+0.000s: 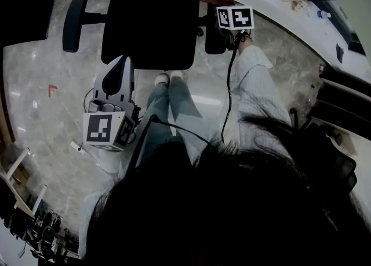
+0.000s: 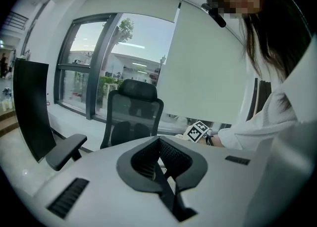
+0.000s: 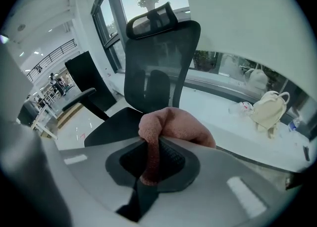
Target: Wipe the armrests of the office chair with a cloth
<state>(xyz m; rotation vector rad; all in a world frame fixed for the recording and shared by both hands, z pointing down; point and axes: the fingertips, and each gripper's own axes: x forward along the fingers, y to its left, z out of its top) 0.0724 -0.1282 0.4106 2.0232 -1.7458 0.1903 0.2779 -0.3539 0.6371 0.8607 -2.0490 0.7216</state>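
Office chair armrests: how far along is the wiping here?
Done: the pink cloth is picked up, pinched between the fingers of the right gripper. In hand: in the head view that gripper sits over the armrest on the view's right; contact is not visible. Left: the other armrest has no cloth near it, and the left gripper, shut and empty, hangs back.

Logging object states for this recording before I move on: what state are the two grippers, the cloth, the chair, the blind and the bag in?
left gripper: shut, nothing in it.
pink cloth: bunched, clamped by one fold; contact with an armrest cannot be told.
right gripper: shut on pink cloth.
office chair: upright, seat unoccupied.
roller blind: lowered most of the way.
cream backpack: standing upright.
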